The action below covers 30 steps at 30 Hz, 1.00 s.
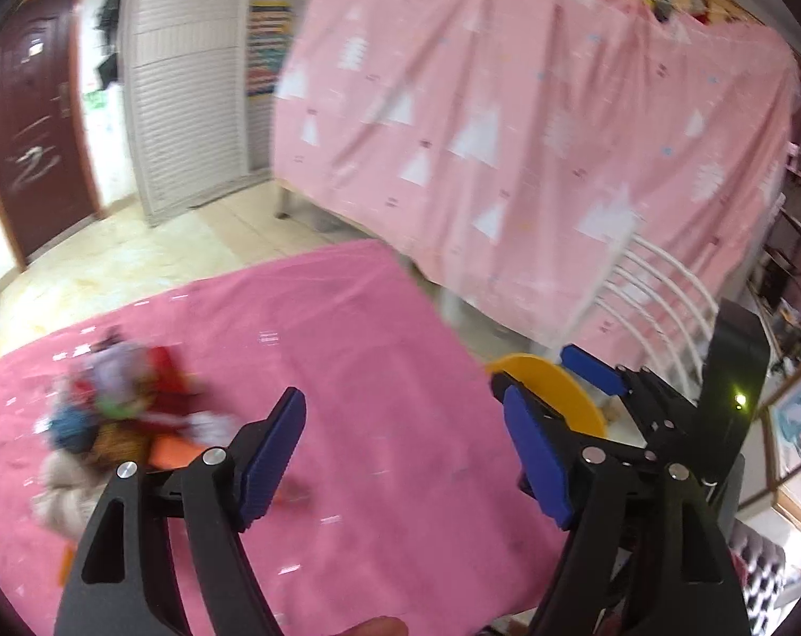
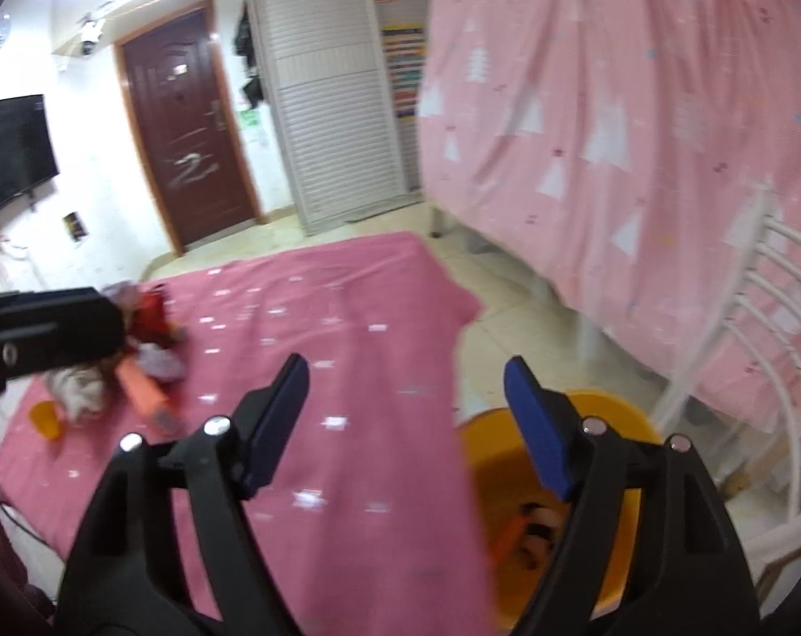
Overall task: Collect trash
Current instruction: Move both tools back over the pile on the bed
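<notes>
A: What are the two claws doing?

B: The left claw [image 1: 400,456] stands wide apart, blue pads [image 1: 273,456] facing each other with nothing between them; it touches nothing; below it there is only the pink sheet [image 1: 347,328] spread on the floor. The right claw [image 2: 405,424] is spread about as wide, also with nothing in it; its left finger hangs over the sheet, its right finger over the yellow bin [image 2: 601,424].

A: Can you see one claw from the other?

B: Yes; in the left wrist view the right claw shows at the right edge, fingers apart, just in front of the yellow bin's rim; in the right wrist view a black part of the left tool sits at the left edge.

A: And the trash?

B: A blurred trash pile [image 1: 119,413] of mixed scraps, red, blue, green and whitish, lies on the sheet toward its far left side, well apart from both claws; an orange box [image 2: 146,392] lies at its edge, and a small yellow cup [image 2: 47,418] is just beside it near the sheet's border. Inside the bin something orange and dark shows at the bottom; it is too blurred to name.

A: Around that?

B: The bin stands on pale floor tiles just off the sheet's right edge; a white metal rack [image 2: 760,350] is near it; a pink patterned curtain [image 1: 533,106] hangs behind; a dark brown door [image 2: 183,143] stands at the back left.
</notes>
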{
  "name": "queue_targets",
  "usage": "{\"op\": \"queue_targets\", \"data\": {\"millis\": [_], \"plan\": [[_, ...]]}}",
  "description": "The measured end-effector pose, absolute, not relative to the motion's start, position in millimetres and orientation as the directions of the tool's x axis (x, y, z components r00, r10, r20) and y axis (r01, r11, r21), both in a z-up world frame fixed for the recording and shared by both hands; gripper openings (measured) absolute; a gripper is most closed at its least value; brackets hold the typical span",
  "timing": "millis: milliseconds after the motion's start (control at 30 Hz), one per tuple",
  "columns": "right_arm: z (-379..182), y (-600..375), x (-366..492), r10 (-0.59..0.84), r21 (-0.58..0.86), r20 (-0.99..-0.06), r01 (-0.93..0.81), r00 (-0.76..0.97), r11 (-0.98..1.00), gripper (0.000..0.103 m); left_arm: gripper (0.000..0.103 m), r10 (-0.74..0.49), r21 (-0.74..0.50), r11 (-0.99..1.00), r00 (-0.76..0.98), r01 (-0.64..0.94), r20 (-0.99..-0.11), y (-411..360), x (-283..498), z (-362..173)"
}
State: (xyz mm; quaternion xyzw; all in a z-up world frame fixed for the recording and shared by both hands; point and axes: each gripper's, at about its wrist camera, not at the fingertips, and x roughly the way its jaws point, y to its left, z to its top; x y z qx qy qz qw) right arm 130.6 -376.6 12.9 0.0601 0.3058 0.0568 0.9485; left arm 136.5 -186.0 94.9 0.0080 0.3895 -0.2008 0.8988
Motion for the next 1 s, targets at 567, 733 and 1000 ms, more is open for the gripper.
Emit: {"op": "queue_targets", "data": {"millis": [567,733,1000], "plan": [[30.8,-231.6,151.8,0.282,0.061,-0.583,-0.305,0.762,0.95,0.075,0.08,-0.163,-0.109,0.987,0.696,0.121,-0.699,-1.6,138.6,91.8],[39.0,-208.9,158.0,0.32,0.075,-0.567,-0.34,0.759,0.938,0.08,0.08,-0.155,-0.122,0.988,0.653,0.096,-0.741,29.7,140.8,61.5],[47.8,-171.6,174.8,0.371,0.074,-0.562,-0.402,0.739,0.913,0.08,0.08,-0.256,-0.223,0.966,0.571,0.129,-0.78,50.9,155.5,21.4]]}}
